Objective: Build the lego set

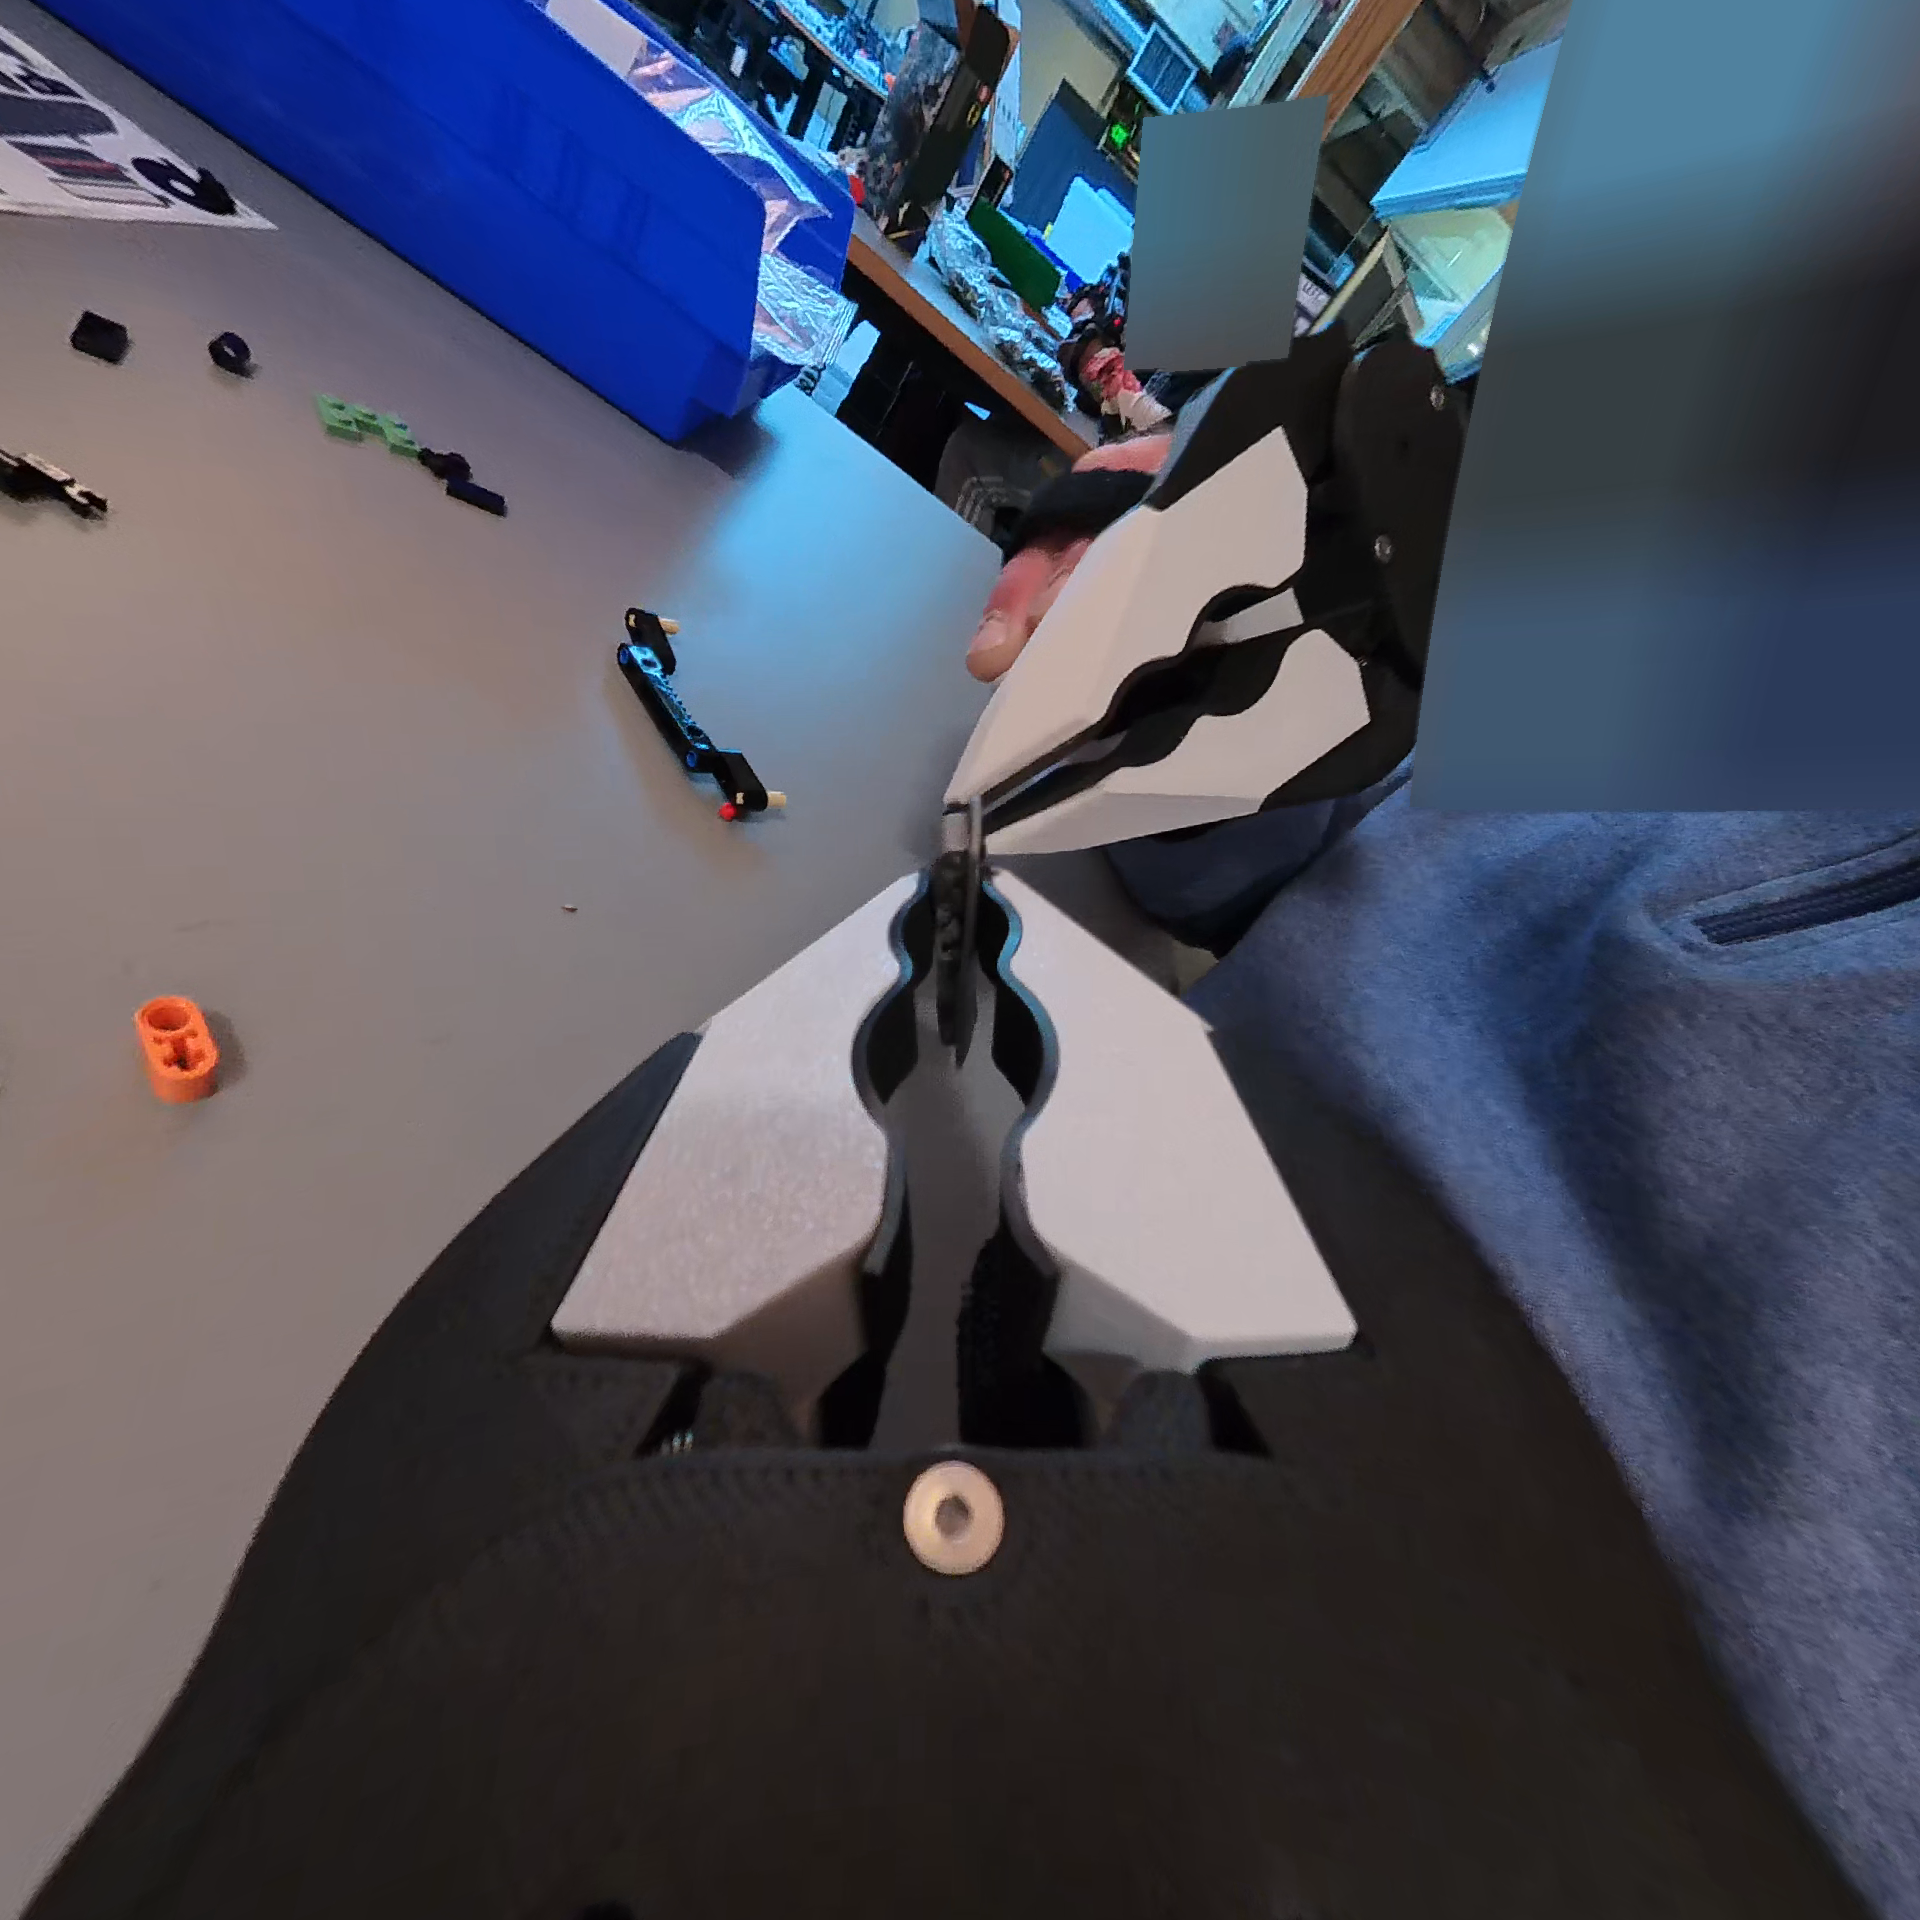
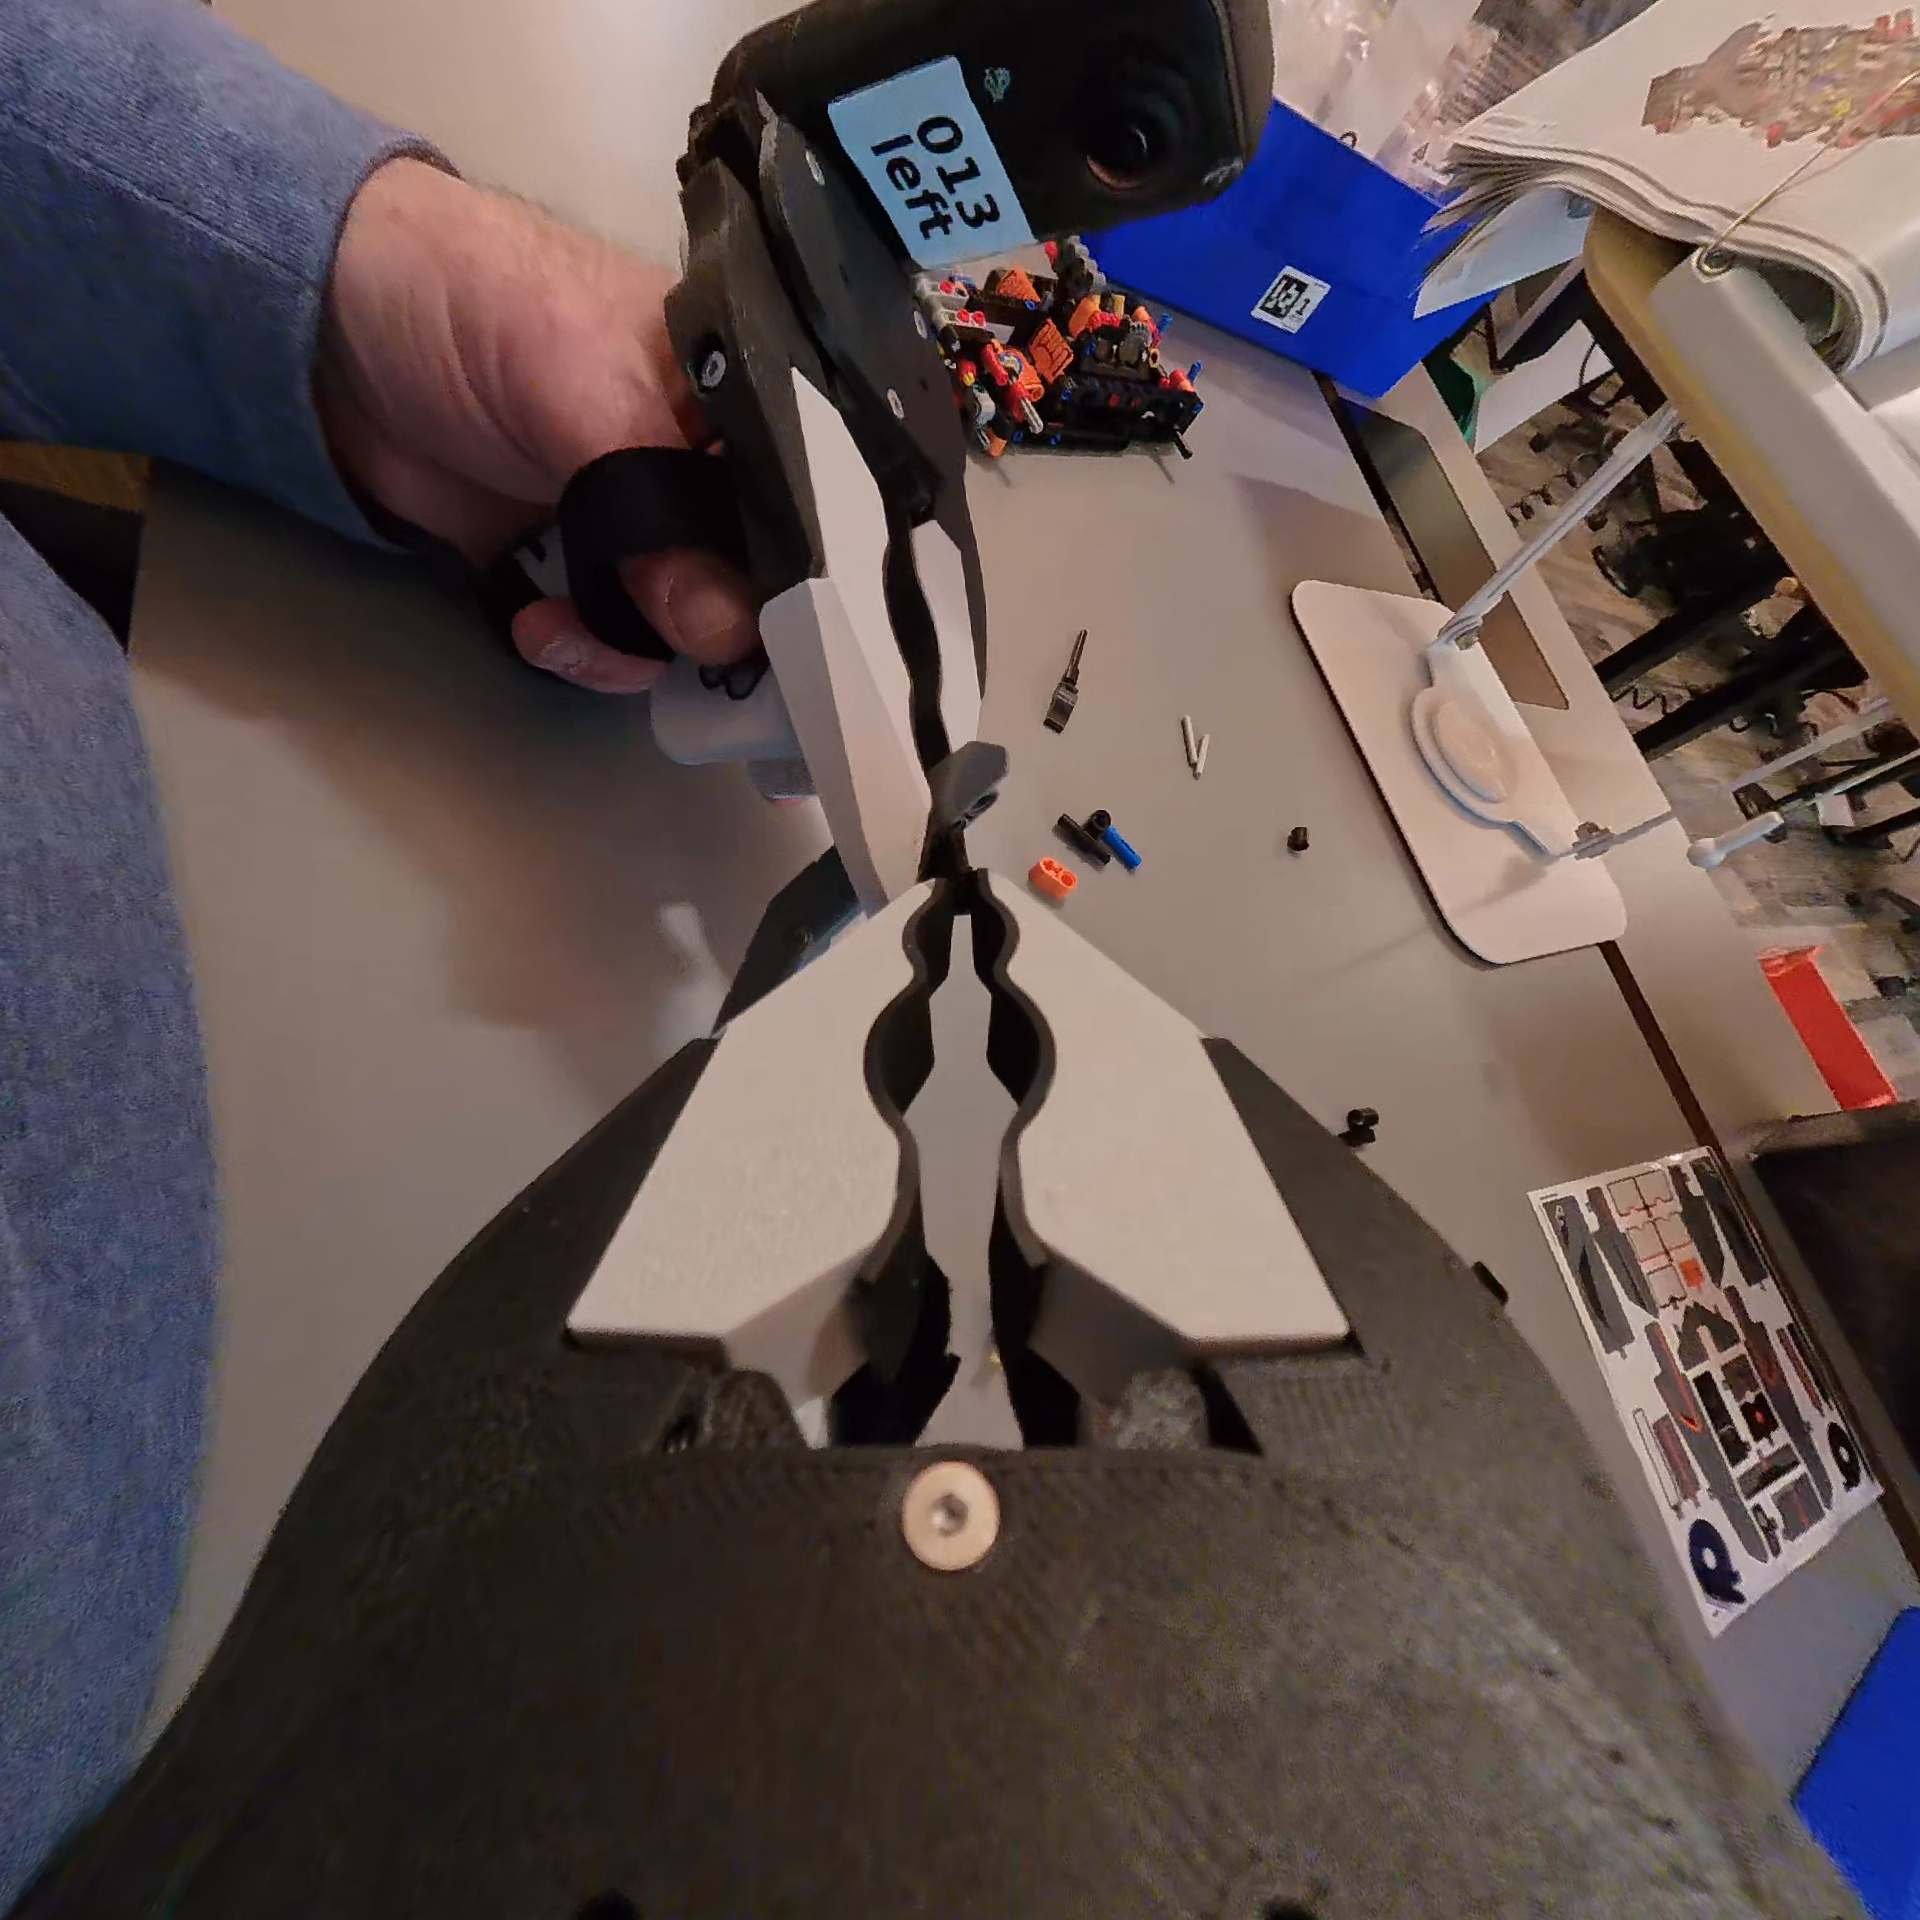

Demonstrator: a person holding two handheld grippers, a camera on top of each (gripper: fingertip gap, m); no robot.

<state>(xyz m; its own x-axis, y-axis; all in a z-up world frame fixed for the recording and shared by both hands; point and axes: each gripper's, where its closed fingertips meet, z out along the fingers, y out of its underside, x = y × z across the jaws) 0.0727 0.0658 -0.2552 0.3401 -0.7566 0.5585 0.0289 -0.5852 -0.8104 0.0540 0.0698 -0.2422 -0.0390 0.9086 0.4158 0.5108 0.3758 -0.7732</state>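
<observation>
A lab or workshop: cluttered benches (image 1: 966,301), blue parts bins (image 1: 499,197), grey worktable (image 1: 312,727).

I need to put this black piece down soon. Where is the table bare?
Bare grey table lies between the orange connector and the black beam, and at the near edge left of the grippers. It is crowded around the half-built model and the loose pins.
</observation>
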